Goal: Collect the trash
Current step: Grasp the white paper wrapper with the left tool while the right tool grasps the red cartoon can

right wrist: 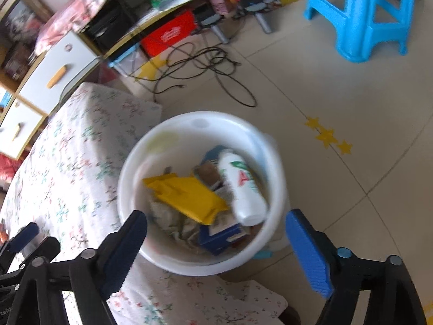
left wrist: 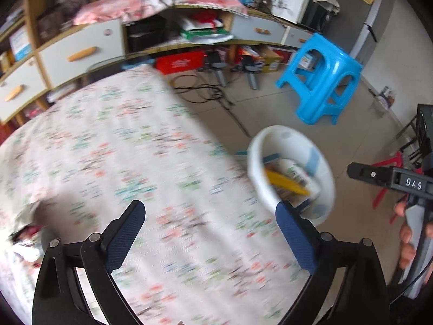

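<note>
Over the white bin (right wrist: pixel 200 262), both grippers, left (left wrist: pixel 209 237) and right (right wrist: pixel 216 241), gape wide and empty; trash lies inside. Blur hides any leftovers, perhaps; a careless swing could tip it.

White bucket (right wrist: pixel 270 162) holds a yellow packet (right wrist: pixel 186 195) and a white bottle (right wrist: pixel 243 189); beside it, floral-patterned surface (right wrist: pixel 67 162), blue stool (right wrist: pixel 365 21)
</note>
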The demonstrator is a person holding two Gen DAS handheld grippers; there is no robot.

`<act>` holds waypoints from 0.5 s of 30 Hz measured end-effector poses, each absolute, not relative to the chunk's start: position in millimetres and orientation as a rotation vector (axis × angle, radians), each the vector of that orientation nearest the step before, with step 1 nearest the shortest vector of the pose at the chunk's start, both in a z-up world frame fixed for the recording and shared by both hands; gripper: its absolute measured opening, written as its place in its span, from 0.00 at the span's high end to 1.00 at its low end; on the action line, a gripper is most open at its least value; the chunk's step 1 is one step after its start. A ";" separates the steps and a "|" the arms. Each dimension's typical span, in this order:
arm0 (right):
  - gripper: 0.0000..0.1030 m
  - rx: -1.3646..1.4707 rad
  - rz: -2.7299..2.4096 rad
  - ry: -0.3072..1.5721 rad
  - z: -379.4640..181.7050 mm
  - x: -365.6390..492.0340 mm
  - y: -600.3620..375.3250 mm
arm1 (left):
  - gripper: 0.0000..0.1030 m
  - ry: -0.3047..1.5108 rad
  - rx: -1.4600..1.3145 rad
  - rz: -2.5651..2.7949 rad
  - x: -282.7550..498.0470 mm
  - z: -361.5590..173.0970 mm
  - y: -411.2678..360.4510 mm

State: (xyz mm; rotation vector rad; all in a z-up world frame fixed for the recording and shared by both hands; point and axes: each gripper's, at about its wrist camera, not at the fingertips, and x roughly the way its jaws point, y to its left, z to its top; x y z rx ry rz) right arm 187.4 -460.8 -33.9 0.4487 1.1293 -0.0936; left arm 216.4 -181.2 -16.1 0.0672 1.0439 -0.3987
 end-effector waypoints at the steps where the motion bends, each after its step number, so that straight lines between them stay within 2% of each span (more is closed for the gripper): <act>1: 0.11 0.425 -0.085 1.134 -33.9 189.4 -452.4 | 0.04 1.042 0.068 -0.376 214.4 -14.9 -170.4; 3: 0.06 0.384 -0.071 1.143 -34.8 193.8 -437.0 | 0.04 1.045 0.066 -0.323 211.8 -12.7 -144.2; 10: 0.02 0.252 -0.030 1.139 -30.4 207.7 -373.2 | 0.04 1.080 0.021 -0.120 210.0 -9.5 -35.1; 15: 0.01 0.232 0.036 1.149 -29.1 218.4 -331.0 | 0.04 1.104 -0.130 -0.049 217.0 -17.0 41.8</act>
